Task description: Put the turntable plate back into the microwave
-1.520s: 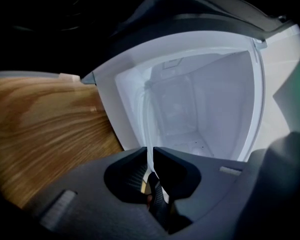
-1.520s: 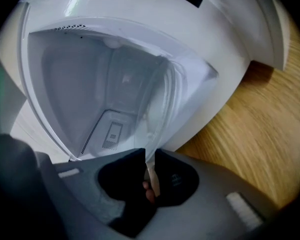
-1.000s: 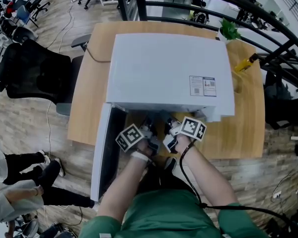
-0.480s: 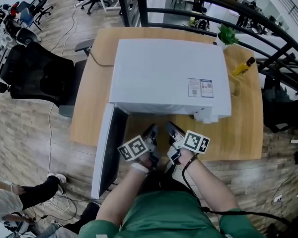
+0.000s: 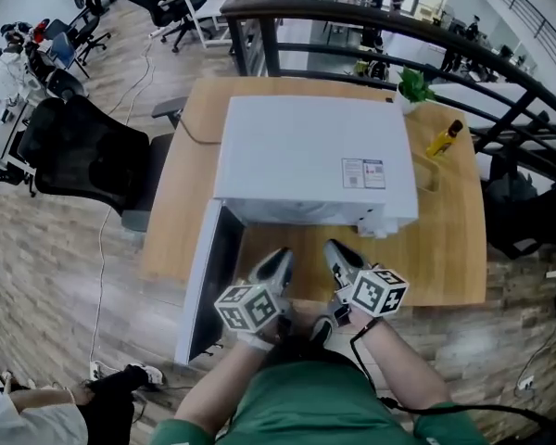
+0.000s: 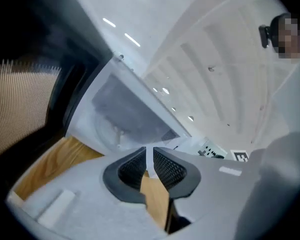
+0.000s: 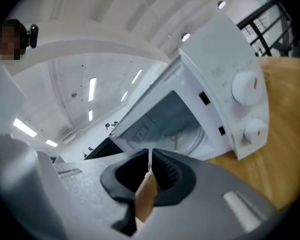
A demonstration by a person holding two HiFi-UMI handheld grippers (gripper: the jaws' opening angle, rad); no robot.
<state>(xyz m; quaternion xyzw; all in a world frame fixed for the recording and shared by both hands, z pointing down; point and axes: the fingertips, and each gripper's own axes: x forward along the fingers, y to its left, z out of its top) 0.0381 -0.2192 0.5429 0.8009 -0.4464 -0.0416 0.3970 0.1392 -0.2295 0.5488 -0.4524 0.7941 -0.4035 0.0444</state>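
Left gripper (image 5: 276, 265) and right gripper (image 5: 339, 254), bottom centre, both pinched together and empty, right jaws just closing; microwave (image 5: 315, 156) inside blurry, plate unclear.

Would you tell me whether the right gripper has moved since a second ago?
Yes. The right gripper has pulled back from the microwave toward the person; its jaws have just been closing, nothing between them.

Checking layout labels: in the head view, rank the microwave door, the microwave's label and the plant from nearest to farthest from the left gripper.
1. Door, just left of the left gripper.
2. Label, on the microwave top.
3. Plant, far right corner.
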